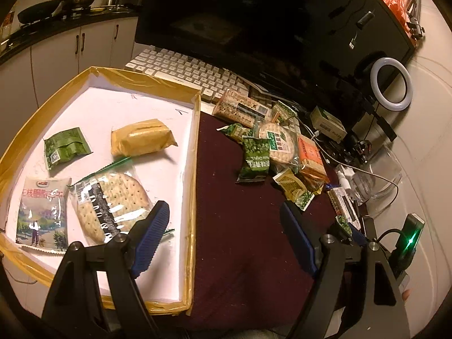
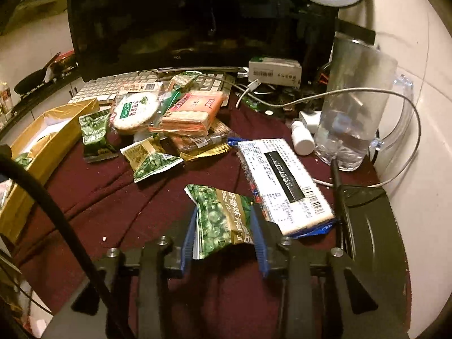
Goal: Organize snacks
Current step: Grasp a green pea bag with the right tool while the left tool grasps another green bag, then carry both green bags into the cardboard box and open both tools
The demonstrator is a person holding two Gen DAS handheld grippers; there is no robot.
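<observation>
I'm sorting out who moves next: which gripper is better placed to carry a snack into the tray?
Right. The right gripper has its jaws closed on a green pea packet; the left gripper, jaws open and empty, hovers beside the tray.

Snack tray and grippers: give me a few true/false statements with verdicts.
1. The right gripper is closed on a green pea packet. True.
2. The left gripper holds a cracker. False: its jaws stand open, nothing between them.
3. The tray holds four snacks. True.
4. The tray is red. False: white floor, yellow taped rim.
5. The pile of snacks lies on the keyboard. False: mostly on the maroon cloth.
</observation>
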